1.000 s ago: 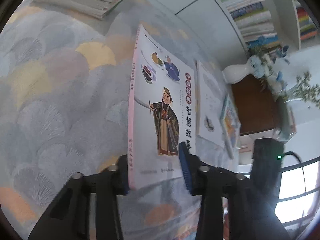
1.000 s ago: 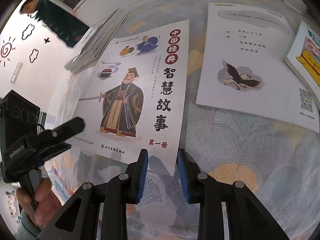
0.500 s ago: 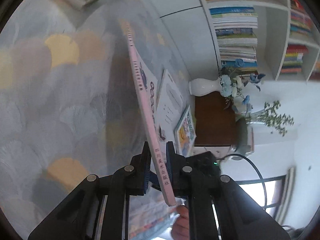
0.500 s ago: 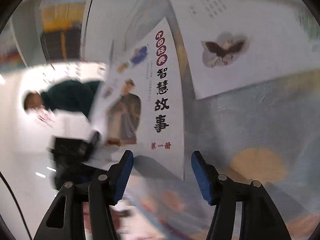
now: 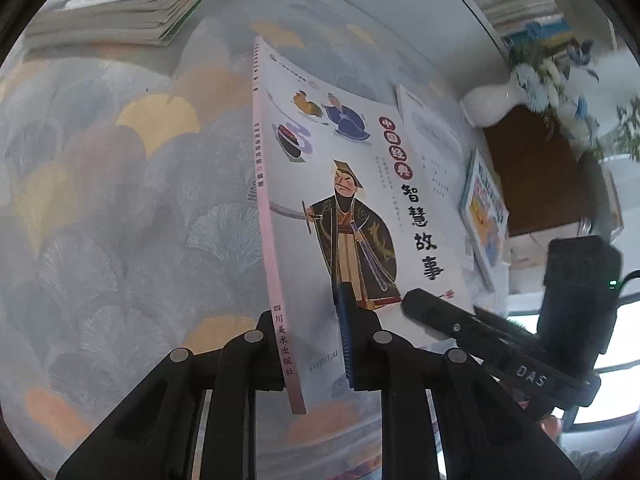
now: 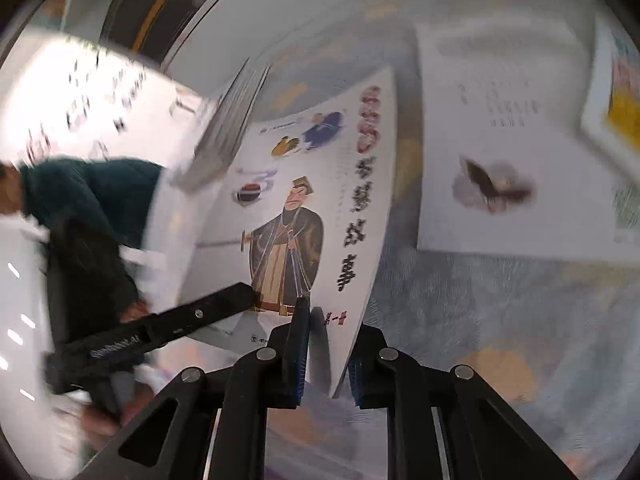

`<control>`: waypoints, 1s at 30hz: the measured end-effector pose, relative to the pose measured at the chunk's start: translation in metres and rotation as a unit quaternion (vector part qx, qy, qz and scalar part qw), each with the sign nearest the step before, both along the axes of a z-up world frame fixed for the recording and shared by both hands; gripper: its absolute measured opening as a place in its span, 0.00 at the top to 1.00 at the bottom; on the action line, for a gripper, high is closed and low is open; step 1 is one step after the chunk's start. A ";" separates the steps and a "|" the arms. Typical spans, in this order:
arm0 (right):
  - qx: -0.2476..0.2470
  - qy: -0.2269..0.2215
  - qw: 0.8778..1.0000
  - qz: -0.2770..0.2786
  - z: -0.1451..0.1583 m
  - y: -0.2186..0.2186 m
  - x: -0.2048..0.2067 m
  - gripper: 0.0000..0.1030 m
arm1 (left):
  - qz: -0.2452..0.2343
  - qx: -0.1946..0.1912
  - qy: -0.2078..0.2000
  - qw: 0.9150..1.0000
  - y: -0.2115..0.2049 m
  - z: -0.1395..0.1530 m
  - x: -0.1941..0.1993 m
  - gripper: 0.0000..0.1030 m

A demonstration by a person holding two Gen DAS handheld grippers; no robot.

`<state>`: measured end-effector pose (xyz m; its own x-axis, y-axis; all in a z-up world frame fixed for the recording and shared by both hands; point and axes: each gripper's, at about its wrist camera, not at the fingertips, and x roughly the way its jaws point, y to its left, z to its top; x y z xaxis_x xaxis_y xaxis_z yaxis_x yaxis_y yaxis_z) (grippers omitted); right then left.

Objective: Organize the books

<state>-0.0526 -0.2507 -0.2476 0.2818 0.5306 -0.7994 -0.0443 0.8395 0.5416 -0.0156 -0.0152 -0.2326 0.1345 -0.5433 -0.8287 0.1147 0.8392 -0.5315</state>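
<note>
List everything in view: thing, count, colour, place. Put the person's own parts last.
Warrior-cover book: one, white with pink spine, lifted off the cloth, clamped at its near edge by both grippers.
Eagle booklet: one, white, flat beyond the held book.
Yellow-cover book: one, past the eagle booklet.
Book stack: one pile, pale, far end of the cloth.
Tablecloth: one, grey-blue with yellow and orange fans.
Vase: one, white, with blue flowers, on a brown stand.
Left gripper: black, jaws shut on the spine side.
Right gripper: black, jaws shut on the opposite corner.
</note>
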 end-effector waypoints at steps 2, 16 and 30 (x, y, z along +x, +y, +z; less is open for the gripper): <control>-0.015 -0.010 1.000 0.007 0.007 0.004 -0.002 0.85 | -0.005 -0.005 -0.001 1.000 0.002 0.003 0.001 0.84; -0.086 -0.110 0.990 0.034 0.083 0.035 -0.028 0.85 | -0.078 -0.024 -0.080 0.993 0.023 0.063 0.006 0.81; -0.084 -0.195 0.975 0.066 0.143 0.159 0.082 0.84 | -0.012 -0.019 -0.176 0.984 0.161 0.116 0.112 0.81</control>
<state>0.0291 -0.0916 -0.1048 0.5196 0.4535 -0.7241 -0.3328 0.8880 0.3173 0.0962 0.1455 -0.1163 0.3960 -0.5791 -0.7126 0.3166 0.8146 -0.4860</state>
